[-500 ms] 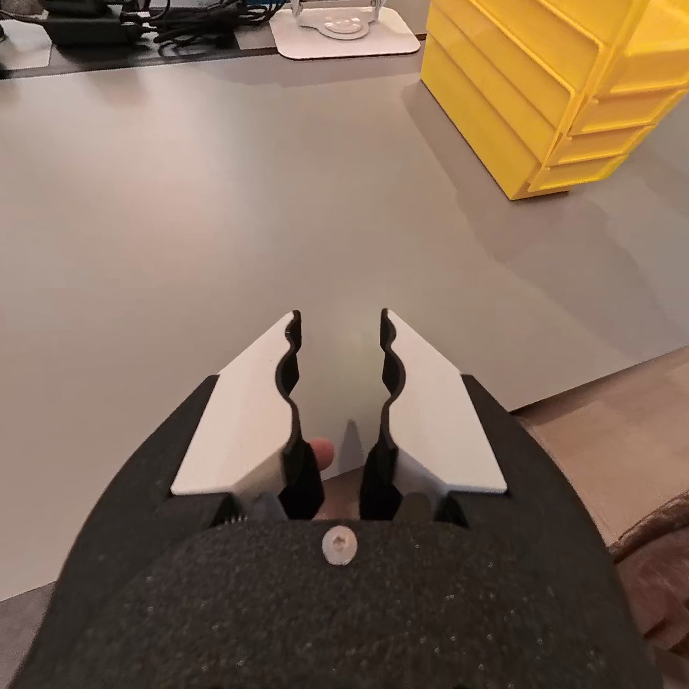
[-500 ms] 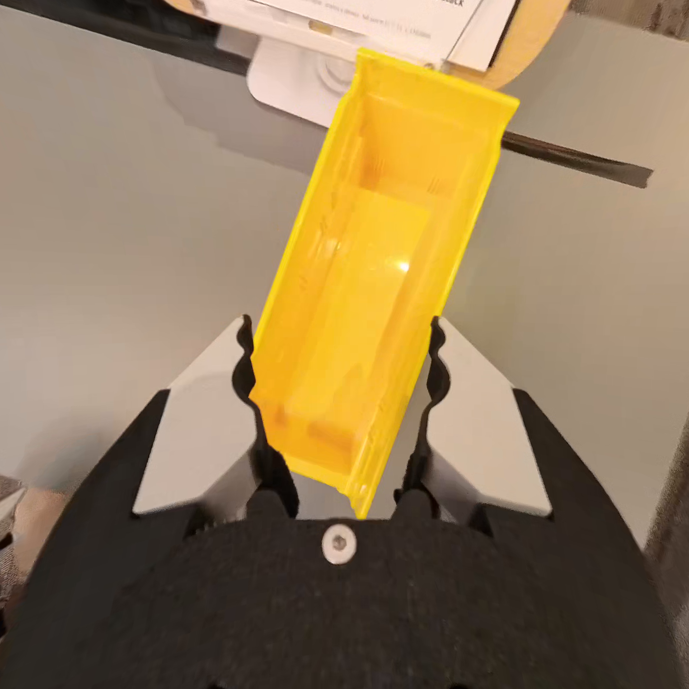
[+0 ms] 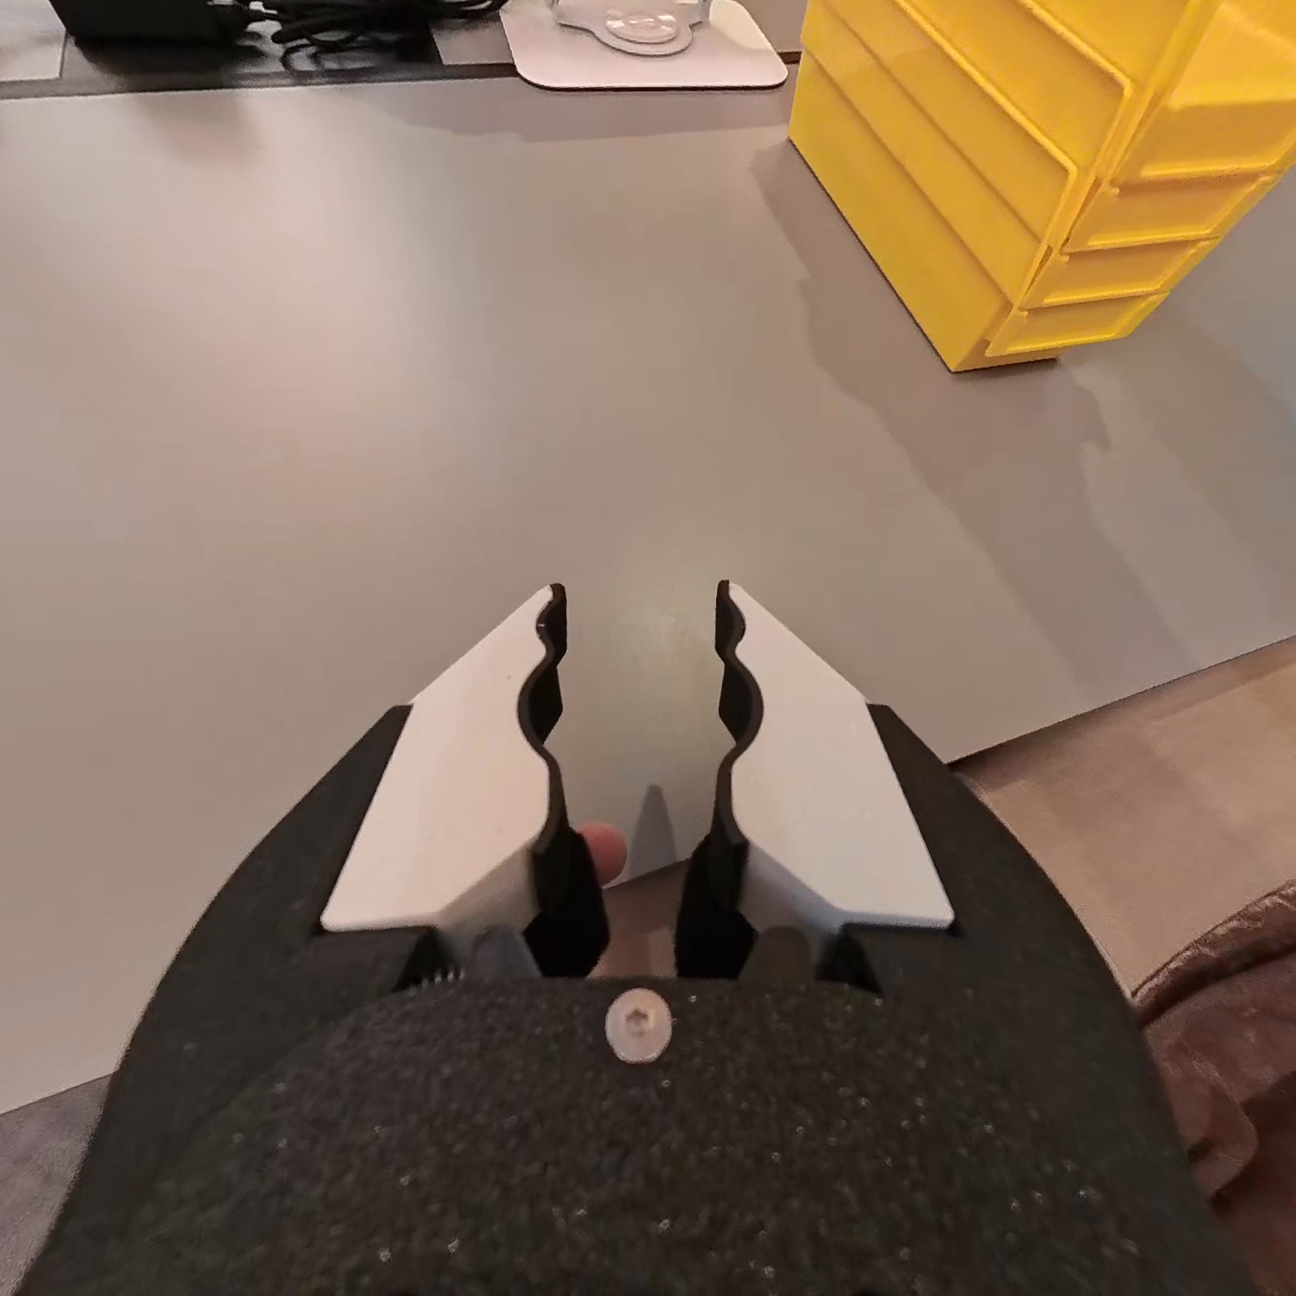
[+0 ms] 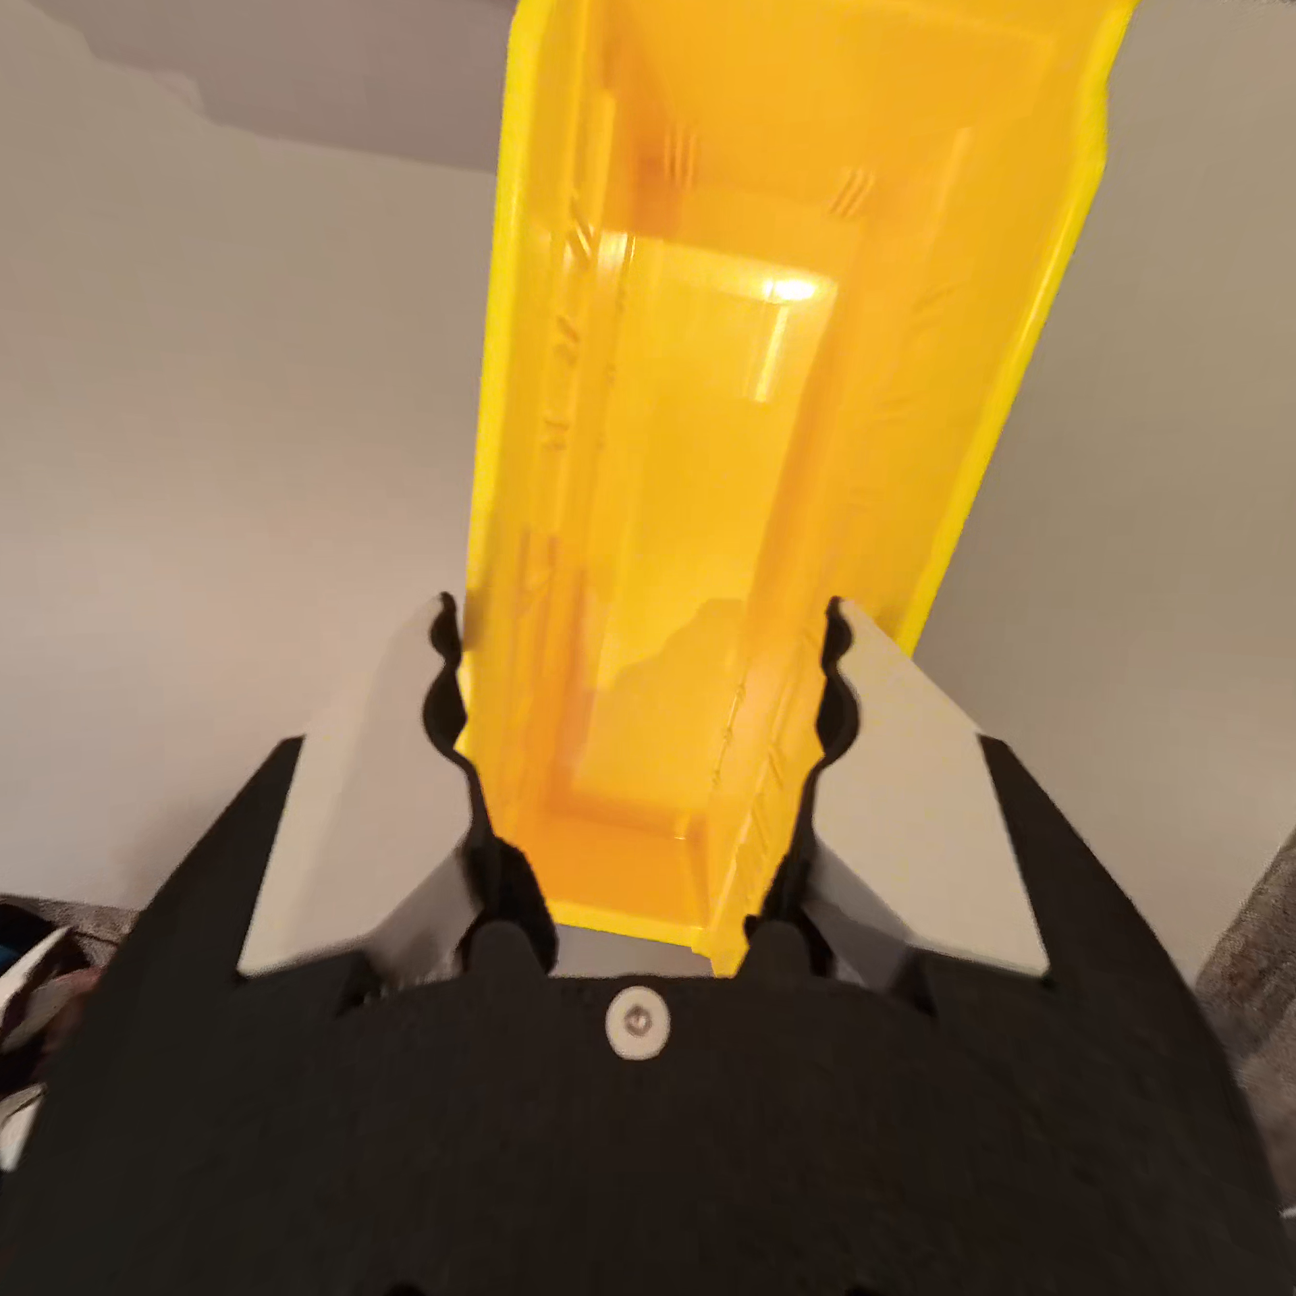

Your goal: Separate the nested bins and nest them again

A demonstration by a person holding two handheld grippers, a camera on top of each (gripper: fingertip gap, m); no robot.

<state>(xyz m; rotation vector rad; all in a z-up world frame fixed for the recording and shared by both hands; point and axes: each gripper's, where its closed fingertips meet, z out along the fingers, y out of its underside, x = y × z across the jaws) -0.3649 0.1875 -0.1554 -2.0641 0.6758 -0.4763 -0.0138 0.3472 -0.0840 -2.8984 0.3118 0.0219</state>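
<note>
A stack of several nested yellow bins (image 3: 982,175) stands on the grey table (image 3: 351,351) at the far right of the left wrist view. My left gripper (image 3: 642,596) is open and empty, low over the table's near part, left of the stack. In the right wrist view a single yellow bin (image 4: 701,421) lies lengthwise between the fingers, open side facing the camera and its far end out of frame. My right gripper (image 4: 638,610) is shut on its near end, the pads against both side walls. The right gripper does not show in the left wrist view.
A white flat stand base (image 3: 652,63) and black cables (image 3: 280,21) lie along the table's far edge. The table's front edge (image 3: 1122,687) runs diagonally at lower right, with a brown surface (image 3: 1227,982) below it. A person's fingertip (image 3: 603,852) shows behind the left fingers.
In the right wrist view the held bin now looks larger and straighter, and the white stand and papers behind it have left the frame. The left gripper has barely moved.
</note>
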